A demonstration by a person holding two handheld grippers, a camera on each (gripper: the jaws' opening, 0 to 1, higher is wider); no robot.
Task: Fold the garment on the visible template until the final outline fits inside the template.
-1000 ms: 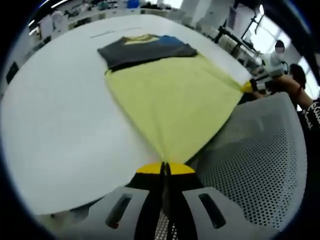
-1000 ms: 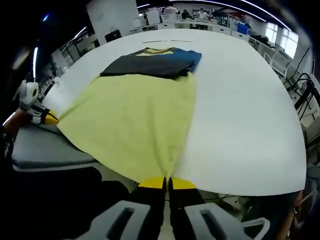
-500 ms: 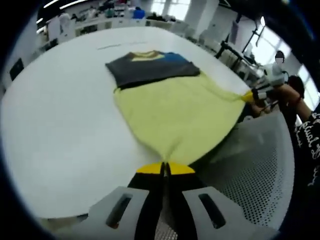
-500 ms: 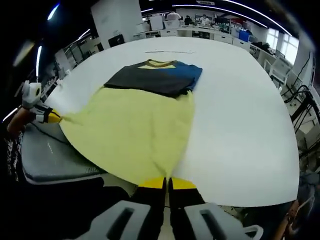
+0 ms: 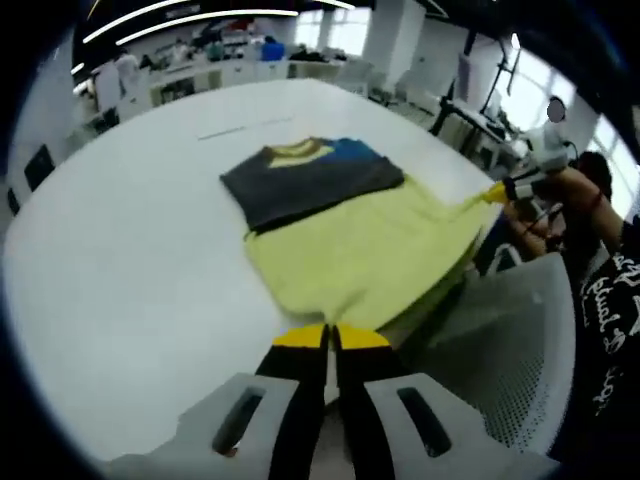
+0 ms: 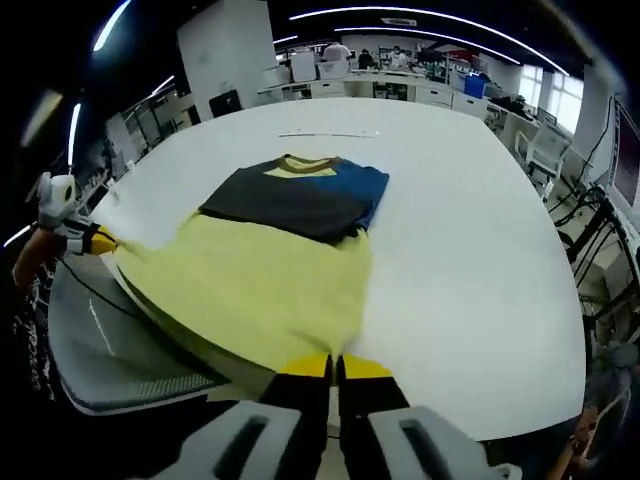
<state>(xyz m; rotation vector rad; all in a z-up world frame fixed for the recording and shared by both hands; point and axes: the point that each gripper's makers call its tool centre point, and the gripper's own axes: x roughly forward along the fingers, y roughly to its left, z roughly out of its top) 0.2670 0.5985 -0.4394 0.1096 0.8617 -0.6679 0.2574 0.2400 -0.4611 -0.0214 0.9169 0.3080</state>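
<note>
Two corners of the garment's yellow hem are pinched right now, one in each of your grippers: the left gripper (image 5: pixel 331 338) has its fingers closed tight on the near edge of the yellow fabric, and the right gripper (image 6: pixel 334 367) is clamped on the other hem corner the same way. You can see your right gripper (image 5: pixel 497 192) out at the far side of the left gripper view, and your left gripper (image 6: pixel 98 240) out at the edge of the right gripper view, each with a yellow tip drawing the cloth to a point. The garment (image 6: pixel 262 285) lies on the white table (image 6: pixel 470 260), its dark grey and blue upper part (image 5: pixel 308 180) flat and further in, its yellow lower part spread toward you and hanging over the table edge above a mesh chair (image 5: pixel 500 350). I can't make out a template outline from here. My read: you're early on, with the hem lifted and no fold laid yet, so the folding itself lies ahead of you.
</note>
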